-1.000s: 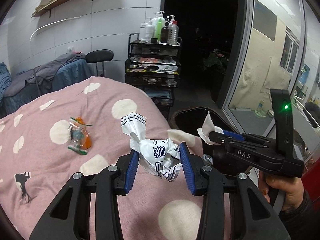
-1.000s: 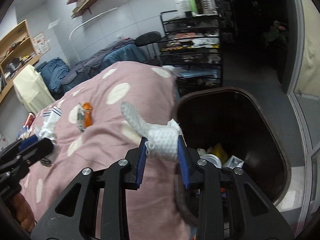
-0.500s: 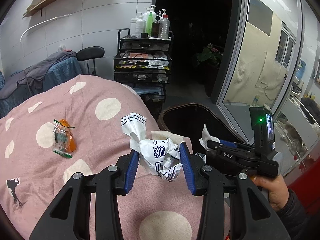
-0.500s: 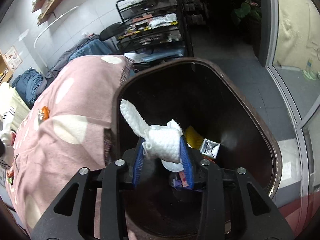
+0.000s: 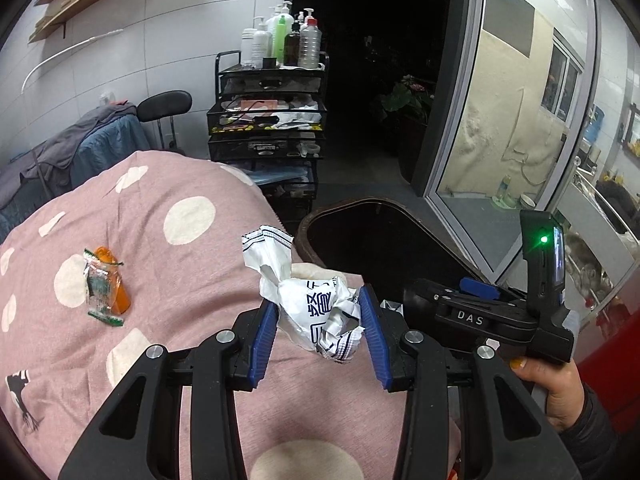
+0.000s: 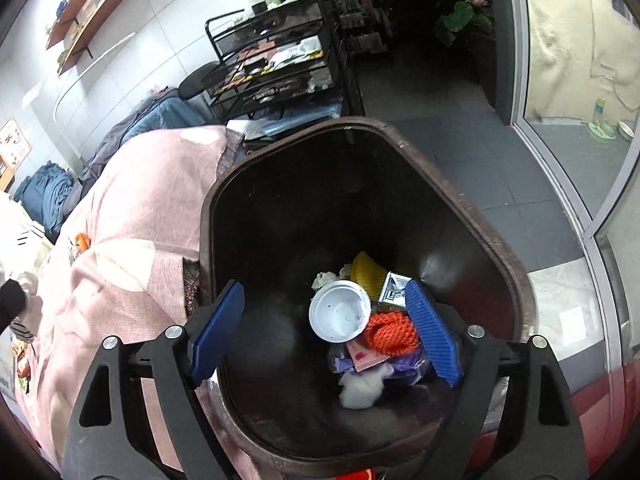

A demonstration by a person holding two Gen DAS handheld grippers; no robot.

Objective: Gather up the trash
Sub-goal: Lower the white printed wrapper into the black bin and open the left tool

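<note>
My left gripper [image 5: 318, 334] is shut on a crumpled white wrapper with blue print [image 5: 316, 308], held above the pink dotted blanket [image 5: 160, 320]. An orange and clear wrapper [image 5: 106, 286] lies on the blanket to the left. My right gripper [image 6: 326, 330] is open and empty over the dark brown trash bin [image 6: 472, 216]. A white paper towel wad [image 6: 360, 390] lies blurred inside the bin among other trash. The bin's rim [image 5: 310, 226] and the right gripper's body [image 5: 480, 320] also show in the left wrist view.
The bin holds a white lid [image 6: 339, 316], orange netting [image 6: 394, 334], yellow foam [image 6: 368, 274] and a small carton [image 6: 394, 288]. A black wire cart with bottles [image 5: 272, 120] stands behind the bed. A glass door [image 5: 500, 140] is to the right.
My right gripper opened over the bin and the white paper towel dropped in. My left gripper moved toward the bin, still holding the wrapper.
</note>
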